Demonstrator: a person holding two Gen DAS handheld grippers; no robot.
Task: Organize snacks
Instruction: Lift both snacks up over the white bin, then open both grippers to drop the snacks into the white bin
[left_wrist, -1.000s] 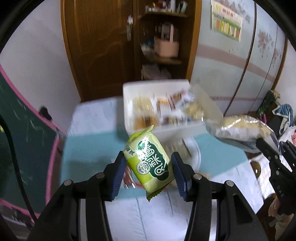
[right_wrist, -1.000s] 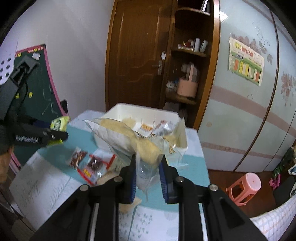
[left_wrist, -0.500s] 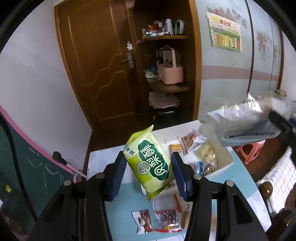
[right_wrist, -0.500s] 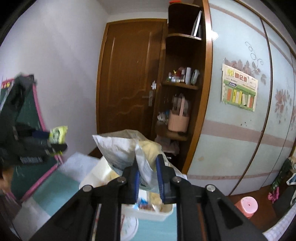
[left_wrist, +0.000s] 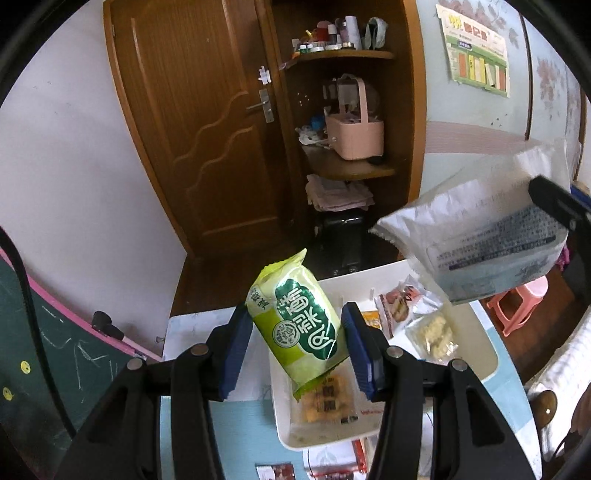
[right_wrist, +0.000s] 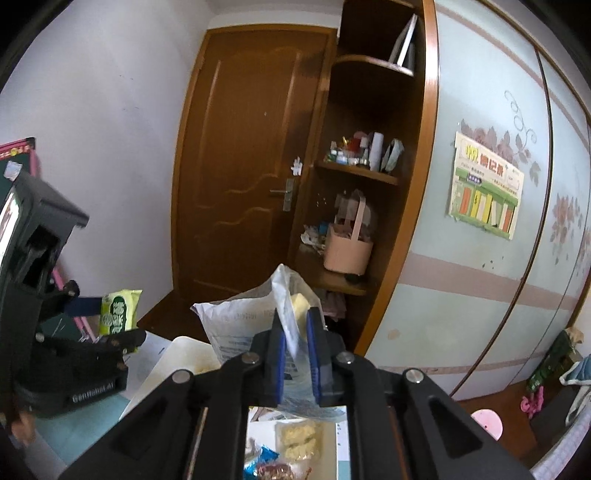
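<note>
A green snack packet (left_wrist: 301, 325) is pinched between the blue pads of the left gripper (left_wrist: 295, 343), held above the white bin (left_wrist: 491, 363) on the counter (left_wrist: 240, 432), apparently for dropping in. A clear bag (right_wrist: 255, 332) is clamped by the right gripper (right_wrist: 295, 354) likewise.

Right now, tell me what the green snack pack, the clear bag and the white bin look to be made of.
Green snack pack: glossy printed plastic film, likely foil-lined; it shows bright glare and a crimped serrated end.
Clear bag: thin plastic film, partly see-through; it wrinkles, and printed text shows on a pale panel.
White bin: seems rigid plastic, smooth and matte, with rounded corners; its look leaves this open.
</note>
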